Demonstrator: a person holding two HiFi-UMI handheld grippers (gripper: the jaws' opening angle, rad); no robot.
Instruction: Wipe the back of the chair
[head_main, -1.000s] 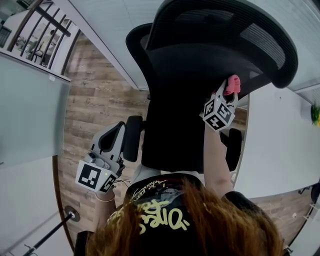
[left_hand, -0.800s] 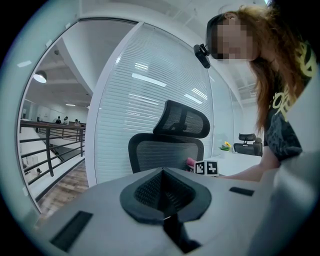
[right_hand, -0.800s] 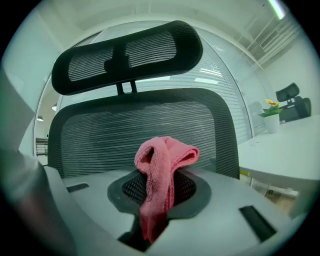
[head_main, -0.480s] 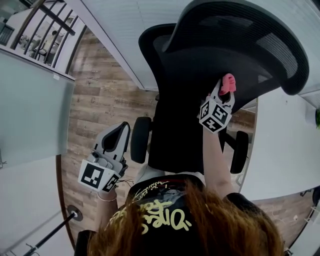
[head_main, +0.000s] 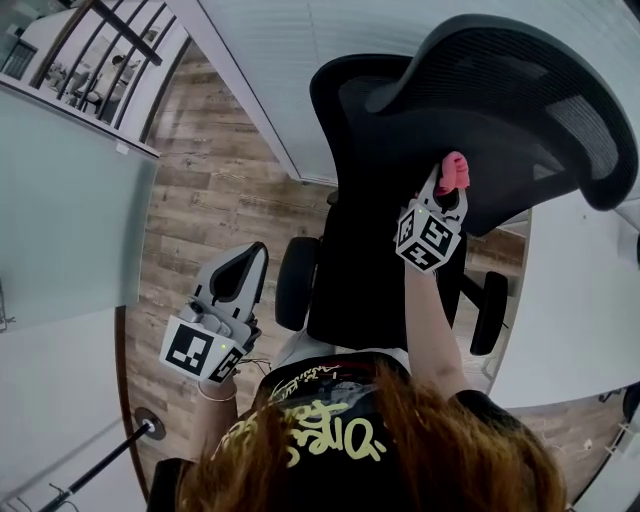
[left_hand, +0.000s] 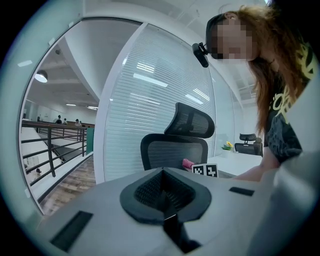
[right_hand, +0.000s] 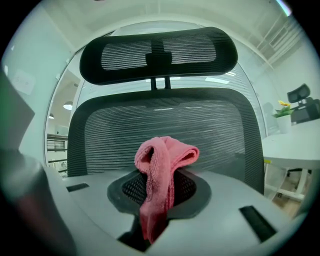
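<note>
A black mesh office chair (head_main: 420, 150) with a curved headrest (head_main: 540, 90) stands before me. Its mesh back (right_hand: 165, 135) fills the right gripper view, headrest (right_hand: 157, 55) above. My right gripper (head_main: 452, 185) is raised close to the chair's back, shut on a folded pink cloth (head_main: 455, 170) that sticks out past the jaws (right_hand: 162, 170). My left gripper (head_main: 240, 275) hangs low at the left of the chair, away from it, jaws together with nothing between them (left_hand: 165, 192). The chair (left_hand: 175, 142) is small and distant in the left gripper view.
A white desk (head_main: 575, 300) lies to the right of the chair. A frosted glass partition (head_main: 270, 60) runs behind it, over wood flooring (head_main: 215, 210). A railing (head_main: 90, 60) shows at the far left. A black rod on a round base (head_main: 140, 432) lies at lower left.
The chair's back and headrest have shifted right and lower in the head view. The right gripper with the pink cloth stays near the chair's back; the left gripper has barely moved.
</note>
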